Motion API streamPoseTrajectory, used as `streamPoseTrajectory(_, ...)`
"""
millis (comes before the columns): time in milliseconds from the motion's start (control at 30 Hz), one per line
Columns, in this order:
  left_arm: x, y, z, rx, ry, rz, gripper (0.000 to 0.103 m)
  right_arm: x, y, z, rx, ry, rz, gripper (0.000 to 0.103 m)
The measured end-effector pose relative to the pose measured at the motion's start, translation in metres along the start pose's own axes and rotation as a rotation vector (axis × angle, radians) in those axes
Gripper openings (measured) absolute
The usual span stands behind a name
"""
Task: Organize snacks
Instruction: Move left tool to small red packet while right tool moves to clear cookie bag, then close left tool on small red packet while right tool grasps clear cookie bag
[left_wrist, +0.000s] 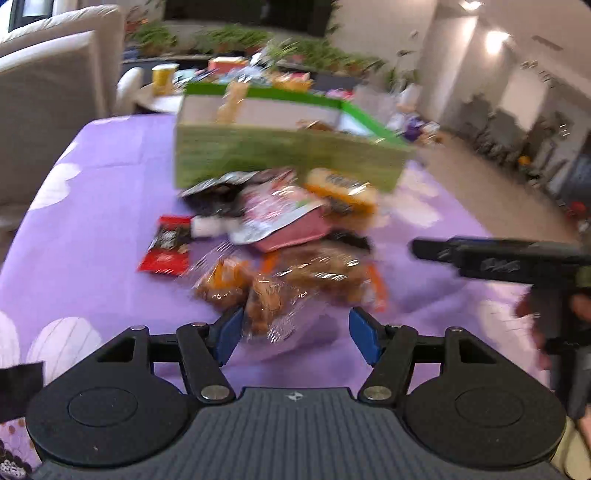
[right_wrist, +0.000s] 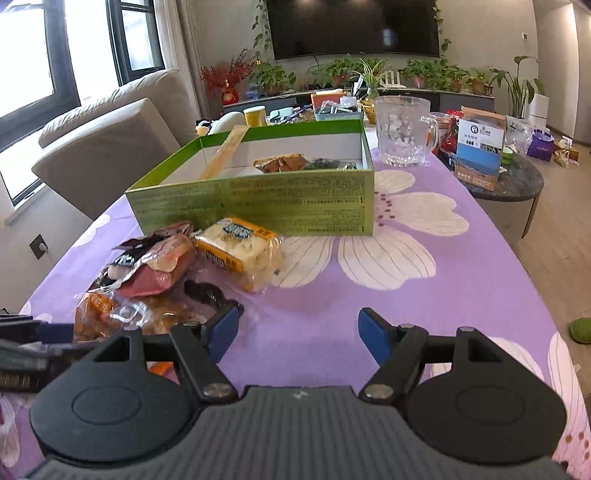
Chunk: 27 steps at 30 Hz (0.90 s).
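A few snacks already lie in the green box (right_wrist: 251, 206), but most of the pile (left_wrist: 273, 251) waits on the tabletop (right_wrist: 461, 280) before it. Both the left claw (left_wrist: 295, 334) and right claw (right_wrist: 301, 332) are apart and empty.

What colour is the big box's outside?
The big open cardboard box is green outside with tiny print; clearest in the right wrist view.

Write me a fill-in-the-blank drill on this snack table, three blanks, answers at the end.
1. The pile of snacks lies on a tablecloth whose main colour is ____.
2. The green box stands between the snacks and a clear glass ____.
3. The left tool and the right tool both have their jaws ____.

Missing words: purple; mug; open
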<state>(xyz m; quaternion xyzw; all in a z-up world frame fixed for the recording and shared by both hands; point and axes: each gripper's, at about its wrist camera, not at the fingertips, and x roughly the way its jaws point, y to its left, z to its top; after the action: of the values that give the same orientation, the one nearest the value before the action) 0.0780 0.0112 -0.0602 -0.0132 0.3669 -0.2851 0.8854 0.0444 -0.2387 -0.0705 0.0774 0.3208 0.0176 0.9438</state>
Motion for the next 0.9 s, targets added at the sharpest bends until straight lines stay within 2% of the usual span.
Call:
streamPoseTrajectory(67, -0.010, 0.005, 0.005, -0.009, -0.042, -0.005, 0.059, -0.001, -0.001, -0.002, -0.002, 0.003, -0.005, 0.058)
streamPoseTrajectory(200, -0.019, 0.036, 0.018, -0.074, -0.120, 0.185, 0.058, -0.002, -0.004, -0.004, 0.007, 0.004, -0.011, 0.058)
streamPoseTrajectory(267, -0.009, 0.051, 0.029, -0.084, -0.120, 0.233, 0.058, 0.000, -0.005, -0.005, 0.014, 0.007, -0.015, 0.058)
streamPoseTrajectory(367, 0.014, 0.062, 0.039, -0.076, -0.056, 0.231, 0.058, 0.003, -0.002, -0.006, 0.017, 0.017, -0.008, 0.058)
streamPoseTrajectory(433, 0.026, 0.058, 0.040, -0.047, -0.028, 0.200, 0.058, 0.002, 0.001, -0.006, -0.003, 0.014, 0.007, 0.058)
streamPoseTrajectory(500, 0.037, 0.053, 0.037, -0.014, -0.009, 0.202, 0.058, 0.002, 0.004, -0.005, -0.034, 0.013, 0.017, 0.058)
streamPoseTrajectory(600, 0.044, 0.053, 0.034, -0.006, -0.015, 0.237, 0.058, 0.002, 0.011, -0.003, -0.070, 0.008, 0.050, 0.058)
streamPoseTrajectory(667, 0.043, 0.055, 0.033, -0.015, -0.024, 0.238, 0.058, 0.001, 0.018, -0.001, -0.091, 0.000, 0.111, 0.058)
streamPoseTrajectory(700, 0.042, 0.056, 0.033, -0.020, -0.024, 0.238, 0.056, 0.000, 0.023, -0.001, -0.103, 0.001, 0.149, 0.058)
streamPoseTrajectory(767, 0.043, 0.058, 0.035, -0.020, -0.023, 0.253, 0.044, 0.001, 0.031, -0.001, -0.126, 0.020, 0.218, 0.058)
streamPoseTrajectory(800, 0.041, 0.058, 0.034, -0.014, -0.025, 0.263, 0.030, 0.003, 0.037, -0.003, -0.132, 0.033, 0.234, 0.058)
streamPoseTrajectory(900, 0.036, 0.061, 0.030, -0.018, -0.032, 0.247, 0.030, 0.006, 0.048, -0.008, -0.151, 0.047, 0.246, 0.058)
